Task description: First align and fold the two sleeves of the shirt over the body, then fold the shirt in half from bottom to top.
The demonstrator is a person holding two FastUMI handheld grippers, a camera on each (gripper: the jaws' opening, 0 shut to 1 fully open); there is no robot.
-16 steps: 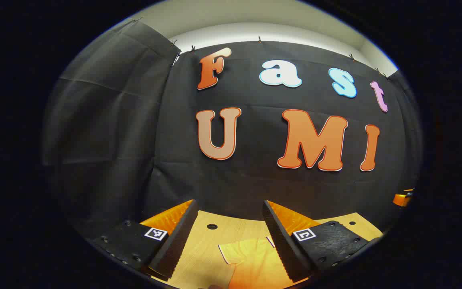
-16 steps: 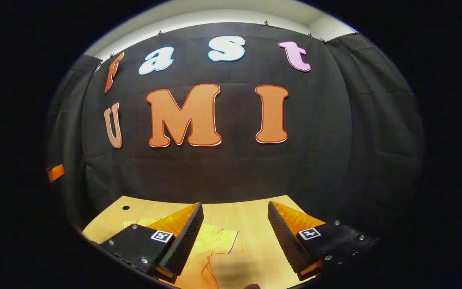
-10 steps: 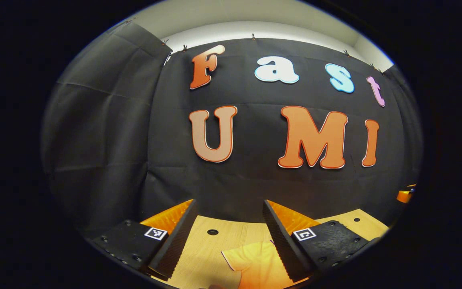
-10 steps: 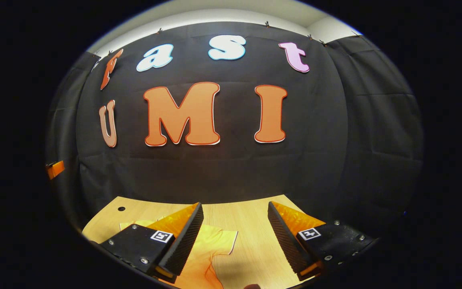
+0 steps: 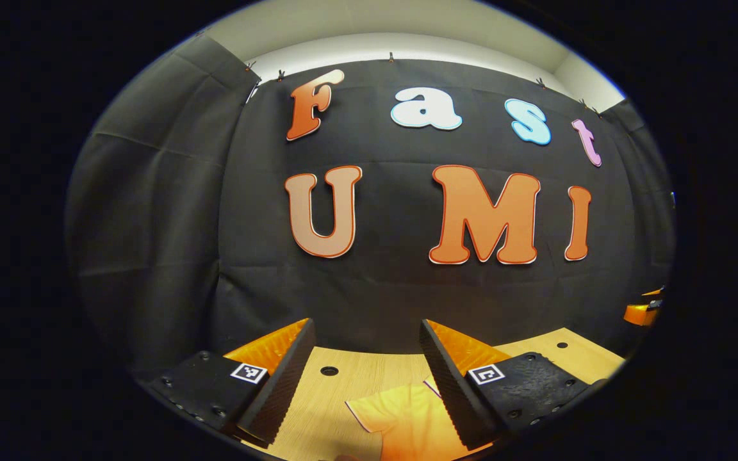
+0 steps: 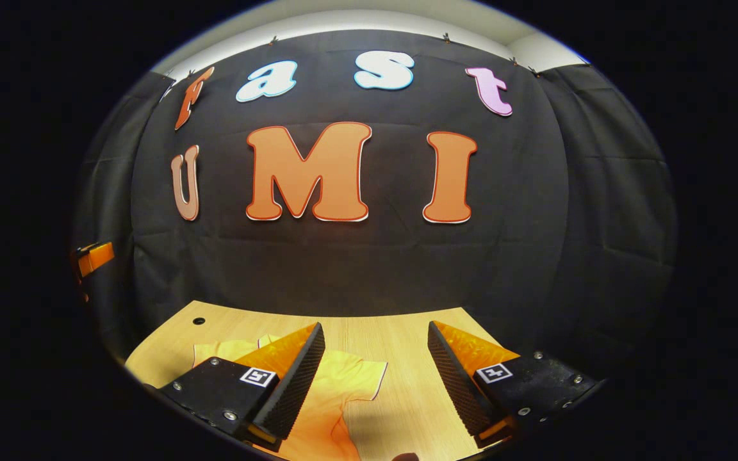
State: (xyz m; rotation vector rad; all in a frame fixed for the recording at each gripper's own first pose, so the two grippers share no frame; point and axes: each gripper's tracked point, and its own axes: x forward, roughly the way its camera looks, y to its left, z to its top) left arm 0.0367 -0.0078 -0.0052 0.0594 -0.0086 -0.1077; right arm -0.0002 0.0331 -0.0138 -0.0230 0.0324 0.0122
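Orange shirt [image 6: 337, 403] spread flat on a wooden table [image 6: 394, 339], sleeves out to the sides, nothing folded yet by the look of it. Laid flat probably so each sleeve can be caught at its edge and swung over the body.

Left gripper view: left gripper [image 5: 366, 378] raised above the table's near edge, fingers spread wide, nothing between them. One sleeve [image 5: 385, 410] lying just below and ahead, near the inner side of one finger, not touching. Small round hole [image 5: 329, 371] in the tabletop farther back. Other gripper's orange part glimpsed at far right edge.

Right gripper view: right gripper [image 6: 375, 378] likewise raised, fingers spread, empty. Other sleeve [image 6: 359, 378] poking out beside one finger, bare wood in the gap. Collar end of the shirt partly hidden behind that finger.

Both held level, aimed at the booth wall rather than down at the cloth, one to each side of the shirt. Likely a ready stance, one gripper per sleeve. Judged: task at its start; next step calls for tipping down and pinching a sleeve edge. Thin cloth flat on wood may be hard to catch.
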